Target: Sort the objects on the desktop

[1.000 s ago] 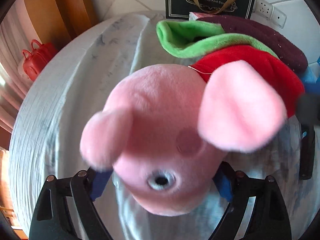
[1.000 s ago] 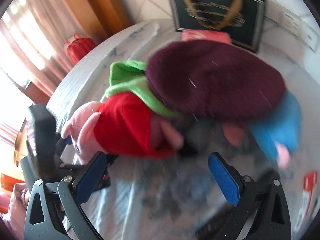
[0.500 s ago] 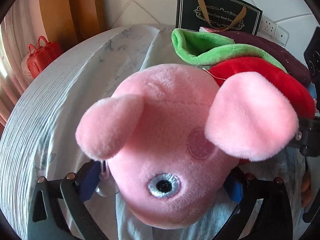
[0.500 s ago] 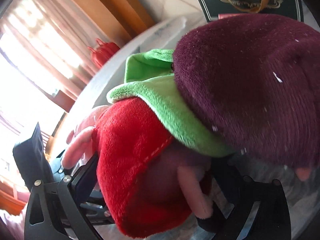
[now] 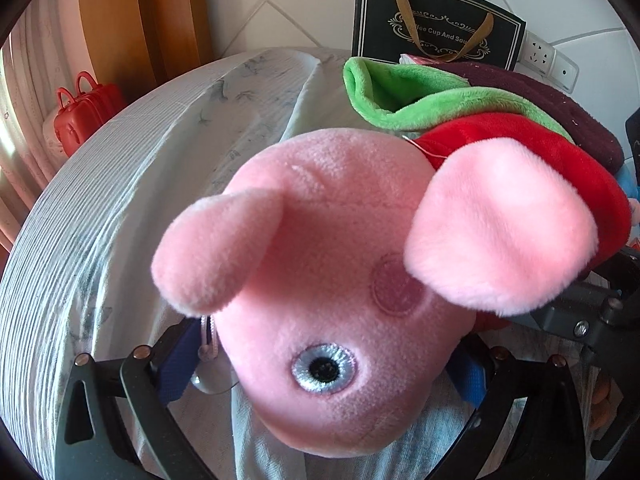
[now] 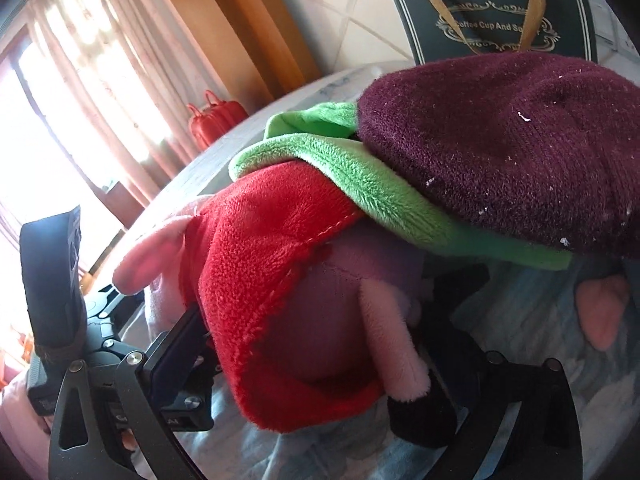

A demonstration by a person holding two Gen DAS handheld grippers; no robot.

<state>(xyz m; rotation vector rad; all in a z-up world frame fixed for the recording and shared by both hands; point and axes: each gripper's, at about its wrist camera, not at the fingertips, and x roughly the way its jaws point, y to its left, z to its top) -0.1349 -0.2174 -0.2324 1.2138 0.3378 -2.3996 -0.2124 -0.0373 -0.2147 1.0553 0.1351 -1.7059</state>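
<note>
A home room, furnished for living

A cloth-covered table (image 5: 132,168) is set against a tiled wall (image 5: 288,4), where a socket strip (image 5: 550,62) is mounted. Pale curtains (image 6: 100,92) are hung at a sunlit window, a wooden panel (image 5: 140,20) is seen beside them, and plush toys (image 5: 328,280) and a gift bag (image 5: 436,20) are laid out.

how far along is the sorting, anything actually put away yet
Nothing looks sorted yet. In hand: the left gripper brackets the pink pig plush's head, and the right gripper brackets its red dress; whether either is clamped is unclear. Left: the pig still lies under the green-and-maroon plush on the cloth-covered table, with a blue plush beside it.
</note>
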